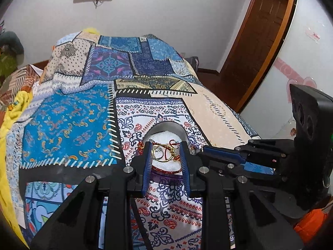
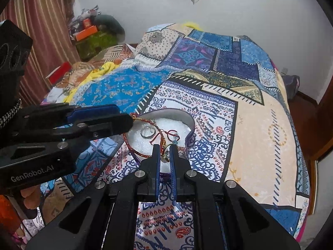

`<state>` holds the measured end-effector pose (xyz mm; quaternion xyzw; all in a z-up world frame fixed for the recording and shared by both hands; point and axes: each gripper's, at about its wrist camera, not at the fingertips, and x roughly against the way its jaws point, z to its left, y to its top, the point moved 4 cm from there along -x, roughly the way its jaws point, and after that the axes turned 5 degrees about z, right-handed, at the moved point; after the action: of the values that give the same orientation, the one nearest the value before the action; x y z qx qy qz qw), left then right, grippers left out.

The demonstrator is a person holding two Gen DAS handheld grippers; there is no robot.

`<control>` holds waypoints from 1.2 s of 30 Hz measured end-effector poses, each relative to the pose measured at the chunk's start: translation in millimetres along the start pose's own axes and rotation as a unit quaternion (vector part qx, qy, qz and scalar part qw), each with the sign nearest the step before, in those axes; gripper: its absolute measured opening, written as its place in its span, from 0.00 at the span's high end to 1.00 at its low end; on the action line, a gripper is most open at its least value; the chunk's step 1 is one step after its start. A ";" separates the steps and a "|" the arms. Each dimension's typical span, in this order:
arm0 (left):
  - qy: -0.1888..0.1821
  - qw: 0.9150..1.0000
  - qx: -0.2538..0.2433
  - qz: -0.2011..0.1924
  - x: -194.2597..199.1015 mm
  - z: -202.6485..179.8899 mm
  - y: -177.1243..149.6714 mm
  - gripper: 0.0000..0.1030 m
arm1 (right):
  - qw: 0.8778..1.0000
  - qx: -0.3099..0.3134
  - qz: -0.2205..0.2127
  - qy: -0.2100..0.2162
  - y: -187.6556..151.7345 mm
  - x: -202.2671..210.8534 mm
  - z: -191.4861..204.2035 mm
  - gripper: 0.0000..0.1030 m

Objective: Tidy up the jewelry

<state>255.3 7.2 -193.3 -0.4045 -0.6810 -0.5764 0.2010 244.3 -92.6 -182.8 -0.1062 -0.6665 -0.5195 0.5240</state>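
On the bed: a round box (image 2: 192,125) with white lining rests on the patchwork quilt (image 2: 260,137), holding a red bangle (image 2: 133,152) and rings.
Right gripper (image 2: 165,155): pinched shut on a gold ring (image 2: 165,156) above the near rim, probably to place it.
Left gripper (image 1: 165,156): narrow; holding anything, I cannot tell.
Room: quilt free all around; the grippers are close together.

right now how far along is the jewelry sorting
Done, it seems: a clear ring and a red bangle already lie in the foam-lined box. In hand: the right gripper is shut on a gold ring at the box's near edge, while the left gripper straddles the pile, its jaws partly open. Left: freeing that gold piece from the red thread and placing it.
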 end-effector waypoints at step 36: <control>0.031 0.998 0.018 -0.043 50.1 5.5 9.3 0.76 | 1.000 0.003 -0.020 -0.022 5.3 26.9 7.8 0.72</control>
<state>234.0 28.4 -151.8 -0.3530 -0.7017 -0.5841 0.2045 231.9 -94.9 -157.3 -0.1024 -0.6815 -0.5254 0.4991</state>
